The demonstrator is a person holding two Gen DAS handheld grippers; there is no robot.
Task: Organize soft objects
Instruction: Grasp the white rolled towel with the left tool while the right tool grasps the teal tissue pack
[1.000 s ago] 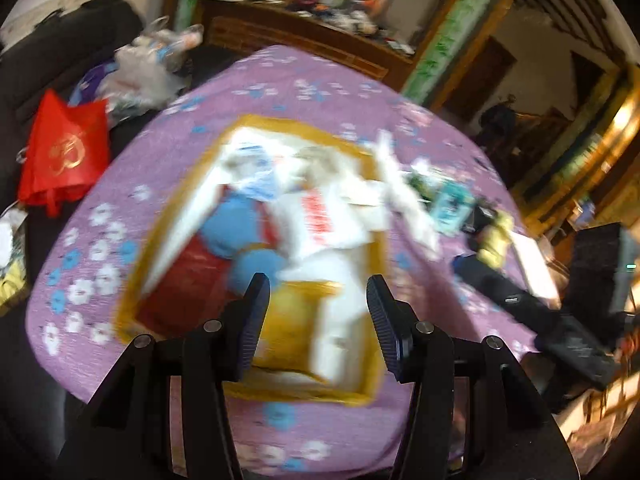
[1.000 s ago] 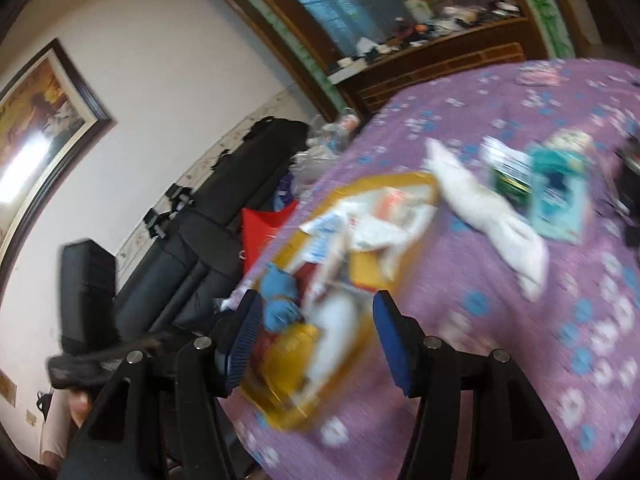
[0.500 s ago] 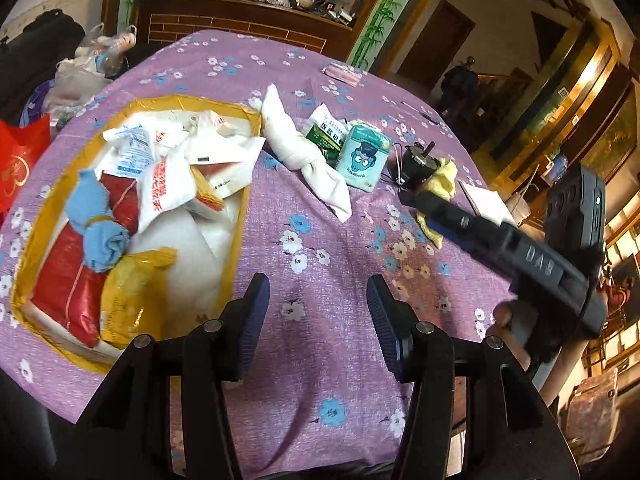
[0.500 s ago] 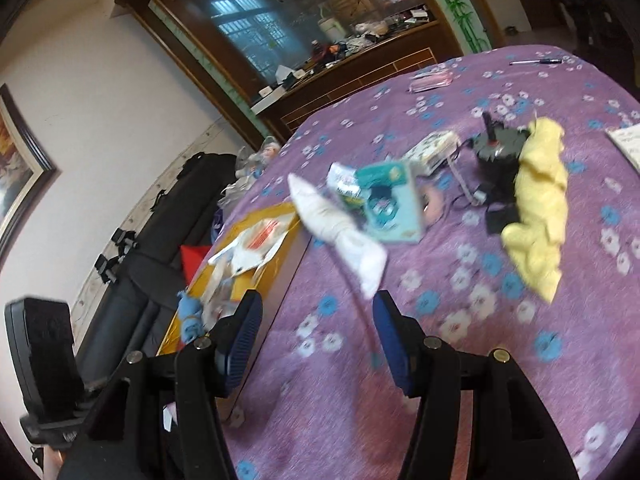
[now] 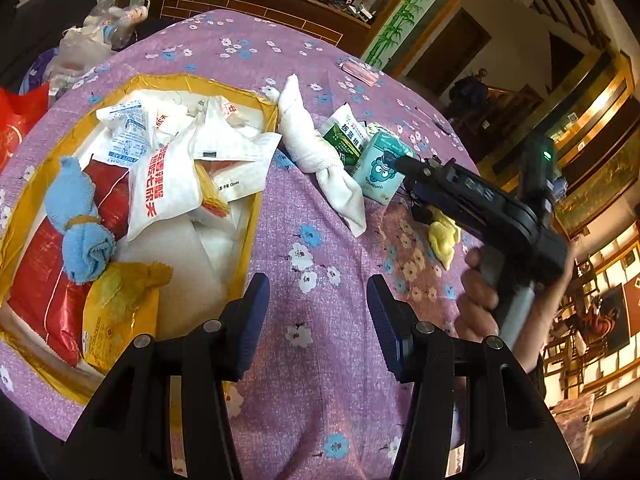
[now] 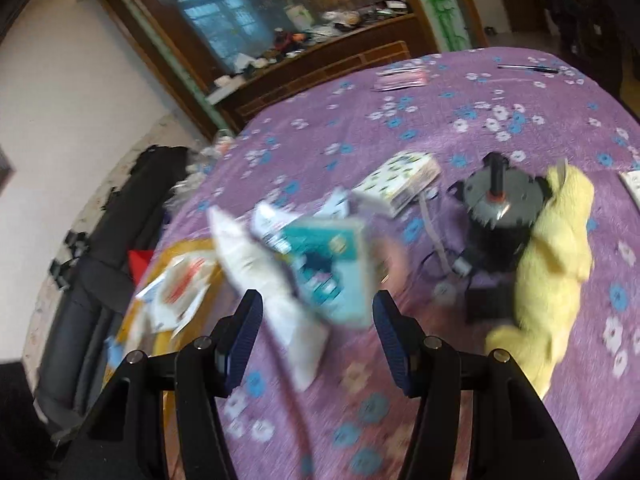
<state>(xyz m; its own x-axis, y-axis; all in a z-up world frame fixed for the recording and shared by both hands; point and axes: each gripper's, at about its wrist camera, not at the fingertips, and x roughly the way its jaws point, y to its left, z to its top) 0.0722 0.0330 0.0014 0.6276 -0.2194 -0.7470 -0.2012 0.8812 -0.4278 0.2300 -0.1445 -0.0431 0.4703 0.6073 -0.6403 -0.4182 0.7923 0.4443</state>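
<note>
Yellow-lined box (image 5: 262, 184) at left on purple floral tablecloth (image 5: 320, 272), packed with packets; blue cloth (image 5: 82, 224) lies inside. White rolled cloth (image 5: 320, 156) just right of box, touching teal tissue pack (image 5: 380, 168). Yellow cloth (image 6: 552, 256) further right, against black motor (image 6: 496, 208). Left gripper (image 5: 316, 312) spread, empty, above bare tablecloth. Right gripper (image 6: 316, 328) spread, empty, hovering near tissue pack.

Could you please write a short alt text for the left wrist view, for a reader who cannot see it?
An open left hand-held gripper hangs above a purple flowered tablecloth, holding nothing. To its left a yellow-rimmed box holds packets and a blue cloth; beyond lie a white rolled cloth and a teal packet, with the right hand-held gripper reaching over them.
</note>
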